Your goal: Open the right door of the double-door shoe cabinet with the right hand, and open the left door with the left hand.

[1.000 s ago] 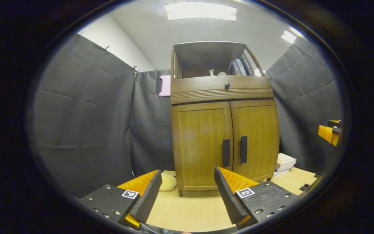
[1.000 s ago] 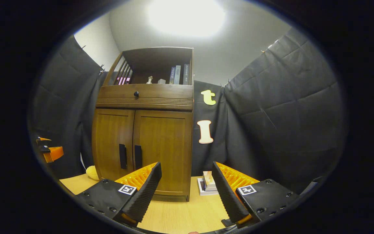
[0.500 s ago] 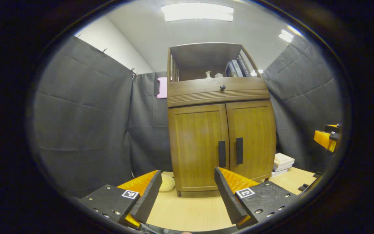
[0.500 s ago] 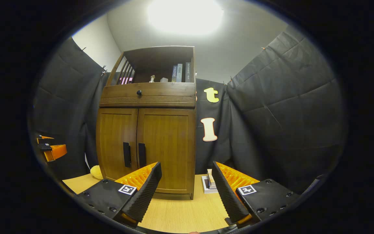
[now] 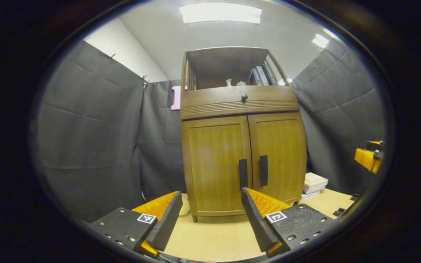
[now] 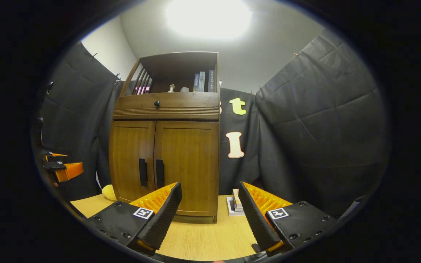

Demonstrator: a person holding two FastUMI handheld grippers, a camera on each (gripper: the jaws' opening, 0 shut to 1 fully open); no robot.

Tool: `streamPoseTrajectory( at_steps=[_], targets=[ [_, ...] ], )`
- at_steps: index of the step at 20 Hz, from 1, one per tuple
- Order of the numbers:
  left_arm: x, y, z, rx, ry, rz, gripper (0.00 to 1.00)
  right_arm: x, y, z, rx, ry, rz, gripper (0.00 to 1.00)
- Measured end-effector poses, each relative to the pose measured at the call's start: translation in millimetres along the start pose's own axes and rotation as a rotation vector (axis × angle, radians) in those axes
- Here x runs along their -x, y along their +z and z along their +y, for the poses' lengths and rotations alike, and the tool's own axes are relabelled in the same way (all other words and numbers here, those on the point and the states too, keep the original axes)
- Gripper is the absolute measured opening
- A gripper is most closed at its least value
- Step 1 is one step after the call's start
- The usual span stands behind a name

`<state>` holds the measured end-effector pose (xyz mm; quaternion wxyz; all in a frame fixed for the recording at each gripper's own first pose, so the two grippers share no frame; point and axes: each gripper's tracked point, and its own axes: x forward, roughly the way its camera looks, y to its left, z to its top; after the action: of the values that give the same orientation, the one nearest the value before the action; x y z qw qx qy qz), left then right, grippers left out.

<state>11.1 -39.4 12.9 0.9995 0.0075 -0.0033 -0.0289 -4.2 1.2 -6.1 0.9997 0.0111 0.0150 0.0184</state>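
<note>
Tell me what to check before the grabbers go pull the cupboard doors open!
1. Both doors shut and ready to pull: ok. The right door and left door are closed.
2. Handles free: ok. Nothing covers the right handle or the left handle.
3. Right gripper open: ok, fingers spread, holding nothing.
4. Left gripper open: ok, also empty.
5. Grippers at the handles: not ok. Both are short of the cabinet, touching nothing.
6. Room for the right door to swing: cannot tell. A stack of books sits on the table beside the cabinet.
</note>
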Motion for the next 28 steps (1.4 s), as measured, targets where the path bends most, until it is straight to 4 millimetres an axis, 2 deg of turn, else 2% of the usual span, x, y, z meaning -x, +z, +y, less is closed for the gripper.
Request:
streamPoseTrajectory(
  at_steps=[6, 12, 20, 28],
  targets=[
    [-36, 2, -18, 0.006, -0.046, -0.013, 0.94, 0, 0, 0, 0.015, -0.035, 0.013, 0.96],
    [-83, 9, -40, 0.026, -0.104, -0.03, 0.94, -2, -1, -5, 0.016, -0.093, 0.021, 0.97],
    [-146, 3, -70, 0.051, -0.168, -0.022, 0.92, 4, -4, -13, 0.017, -0.174, 0.047, 0.96],
    [-211, -4, -92, 0.023, -0.215, -0.024, 0.94, 10, -8, -19, 0.023, -0.24, 0.076, 0.97]
  ],
)
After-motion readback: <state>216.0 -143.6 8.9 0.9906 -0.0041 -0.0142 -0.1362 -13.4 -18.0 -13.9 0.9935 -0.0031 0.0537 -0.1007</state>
